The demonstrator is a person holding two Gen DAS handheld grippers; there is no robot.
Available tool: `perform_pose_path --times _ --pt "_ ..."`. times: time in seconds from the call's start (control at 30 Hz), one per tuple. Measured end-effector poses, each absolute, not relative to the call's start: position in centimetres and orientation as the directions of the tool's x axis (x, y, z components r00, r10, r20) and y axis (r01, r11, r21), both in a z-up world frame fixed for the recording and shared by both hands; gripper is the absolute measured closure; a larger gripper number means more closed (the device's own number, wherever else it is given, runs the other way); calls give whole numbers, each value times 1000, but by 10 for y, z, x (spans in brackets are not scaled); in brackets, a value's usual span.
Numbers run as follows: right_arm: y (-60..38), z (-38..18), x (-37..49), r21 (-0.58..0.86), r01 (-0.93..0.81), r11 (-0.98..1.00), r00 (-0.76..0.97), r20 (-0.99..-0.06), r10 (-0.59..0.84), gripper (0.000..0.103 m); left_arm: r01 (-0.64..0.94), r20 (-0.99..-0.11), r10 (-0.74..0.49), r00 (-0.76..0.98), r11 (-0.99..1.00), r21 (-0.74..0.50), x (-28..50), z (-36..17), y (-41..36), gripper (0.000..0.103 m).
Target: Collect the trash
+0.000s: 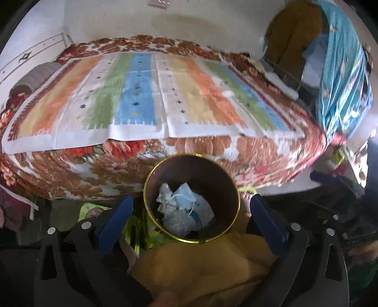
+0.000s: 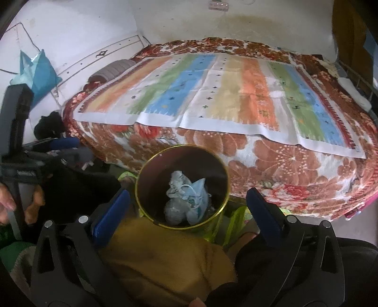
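A bedroom with pale walls fills both views; a bed (image 1: 165, 146) spans the far half, covered by a red and brown floral blanket (image 1: 70, 170), with a striped cloth (image 1: 146, 99) in orange, green, blue and cream laid flat on top; a grey pillow (image 2: 113, 69) lies at the far left corner of the bed. On the far wall a white power strip (image 2: 218, 5) shows small lights; no writing on it, or anywhere else, can be read. At the right in the left wrist view a shiny turquoise cloth (image 1: 340, 78) hangs beside a mustard garment (image 1: 293, 30); at the left in the right wrist view a teal bag (image 2: 37, 70) leans on the wall.

The trash bin (image 1: 192, 239), round, dark inside with a gold rim, stands on the floor just near the bed's front edge, above a fold of mustard yellow fabric (image 1: 208, 266); inside it lie crumpled trash (image 1: 186, 210), pale blue and white, among it what looks like a face mask and clear plastic; a bright green wrapper (image 2: 236, 219) lies on the floor beside the bin.

The left gripper (image 1: 190, 210) hangs over the bin with its blue fingers (image 1: 118, 217) spread wide and nothing between them; the right gripper (image 2: 186, 207) is likewise spread wide, its blue pads (image 2: 262, 210) on either side of the bin's rim in view, holding nothing.
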State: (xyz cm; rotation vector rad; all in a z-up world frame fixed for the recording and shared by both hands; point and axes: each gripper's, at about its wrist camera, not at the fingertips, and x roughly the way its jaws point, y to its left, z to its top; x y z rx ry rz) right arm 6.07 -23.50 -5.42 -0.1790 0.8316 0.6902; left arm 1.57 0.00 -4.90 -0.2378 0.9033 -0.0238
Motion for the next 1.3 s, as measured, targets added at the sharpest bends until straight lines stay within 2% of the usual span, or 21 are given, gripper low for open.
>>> perform_pose_path --times 0.33,1.3 --pt "-233 -55 59 186 -645 742 434 -709 556 9 -107 -787 -106 608 971 -214 17 -51 -3 6" --pt "-227 -57 58 190 -643 742 422 -721 550 9 -98 -785 -143 603 963 -251 19 -51 -6 6"
